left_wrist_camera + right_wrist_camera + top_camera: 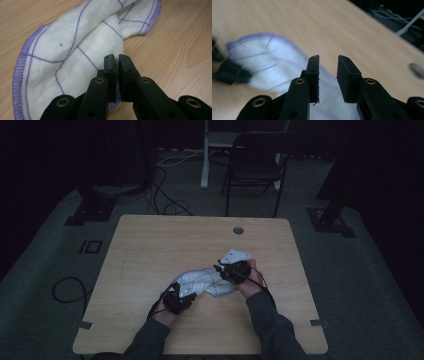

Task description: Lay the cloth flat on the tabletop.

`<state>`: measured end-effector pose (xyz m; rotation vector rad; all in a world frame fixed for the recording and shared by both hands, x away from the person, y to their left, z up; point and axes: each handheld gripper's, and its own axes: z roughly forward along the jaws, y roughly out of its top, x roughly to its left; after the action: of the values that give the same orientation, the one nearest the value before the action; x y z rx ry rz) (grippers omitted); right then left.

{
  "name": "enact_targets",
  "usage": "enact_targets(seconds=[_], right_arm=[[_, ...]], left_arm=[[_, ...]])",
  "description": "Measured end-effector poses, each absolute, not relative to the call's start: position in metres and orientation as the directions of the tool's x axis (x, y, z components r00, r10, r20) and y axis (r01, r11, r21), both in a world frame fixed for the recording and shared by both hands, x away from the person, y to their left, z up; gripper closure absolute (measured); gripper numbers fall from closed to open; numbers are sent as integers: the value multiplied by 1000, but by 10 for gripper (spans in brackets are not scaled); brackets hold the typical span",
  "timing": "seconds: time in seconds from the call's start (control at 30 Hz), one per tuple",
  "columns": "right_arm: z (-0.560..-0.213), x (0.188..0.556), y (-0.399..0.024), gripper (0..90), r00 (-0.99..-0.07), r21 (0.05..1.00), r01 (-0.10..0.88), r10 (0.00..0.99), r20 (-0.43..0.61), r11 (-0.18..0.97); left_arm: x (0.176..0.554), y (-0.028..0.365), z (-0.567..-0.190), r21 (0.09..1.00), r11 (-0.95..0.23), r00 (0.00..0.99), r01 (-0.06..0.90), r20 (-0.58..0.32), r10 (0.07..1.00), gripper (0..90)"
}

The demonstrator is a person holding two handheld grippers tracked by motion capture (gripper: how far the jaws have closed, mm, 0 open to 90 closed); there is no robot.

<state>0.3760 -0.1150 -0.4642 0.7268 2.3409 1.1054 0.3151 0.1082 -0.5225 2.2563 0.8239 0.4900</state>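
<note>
Cloth (pixel 75 50), white with purple stitched grid, lies rumpled mid-counter (pixel 150 250), not yet folded or spread. Left hand-held gripper (pixel 116 58) pinches its near edge; right hand-held gripper (pixel 328 60) hovers spread above the far end, gripping nothing.

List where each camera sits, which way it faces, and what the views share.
High view: above the person's side, facing forward and down on the table; forearms and both grippers show.
Left gripper view: on the left gripper, jaws pinching the cloth.
Right gripper view: on the right gripper, jaws apart above it.
Shared: cloth and table.
</note>
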Motion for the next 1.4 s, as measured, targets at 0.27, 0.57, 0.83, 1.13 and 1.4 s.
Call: enact_targets(seconds=[0.27,0.57,0.83,1.13,1.4], right_arm=[[-515,346,-104,709,-814,746,306,569,-117,592],[-539,337,-100,711,-816,701,306,557,-154,644],[-529,336,-106,875,-813,707,300,559,-162,641],[-504,336,-132,877,-787,753,298,597,-154,587],[-499,343,-136,878,-786,752,314,603,-137,580]], left_arm=[[319,112,-515,719,-557,719,416,116,686,864],[329,122,-498,749,-527,689,401,132,712,865],[340,132,-488,759,-518,661,395,157,734,866],[354,145,-492,741,-514,628,432,161,761,865],[354,142,-505,708,-532,630,465,157,760,824]])
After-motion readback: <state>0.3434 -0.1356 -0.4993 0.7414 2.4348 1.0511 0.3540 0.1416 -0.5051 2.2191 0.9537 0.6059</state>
